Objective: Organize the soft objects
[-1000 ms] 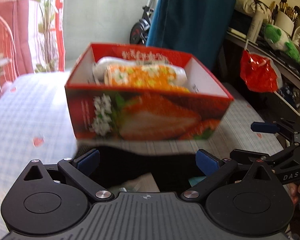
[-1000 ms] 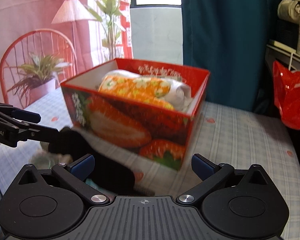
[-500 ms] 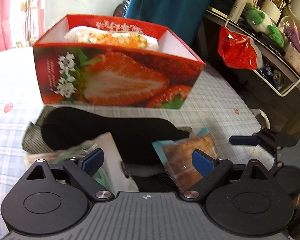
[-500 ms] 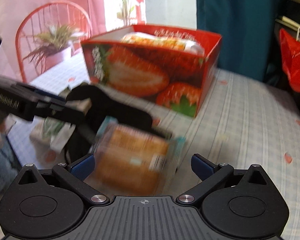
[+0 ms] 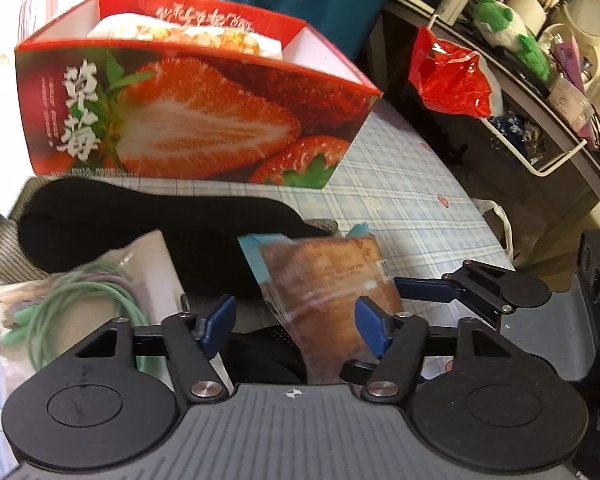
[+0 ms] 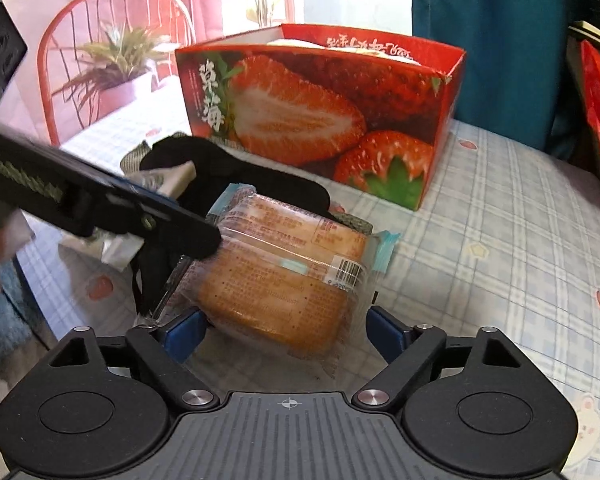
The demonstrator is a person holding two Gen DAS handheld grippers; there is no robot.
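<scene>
A floral roll [image 5: 204, 38] is already stowed in the strawberry box [image 5: 188, 120]; the wrapped bread [image 6: 284, 276], lower centre, is bracketed by the right gripper [image 6: 286, 334], jaws spread; the left gripper [image 5: 296, 326] is likewise unclenched; the black pouch [image 5: 140, 224] is left unsorted.

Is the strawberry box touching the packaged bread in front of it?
Apart. The right wrist view shows the strawberry box standing behind the packaged bread, with the black sock and checked tablecloth between them.

Strawberry box [image 6: 320, 120] blocks ahead; bare tablecloth [image 6: 500, 240] right gives passage.
</scene>
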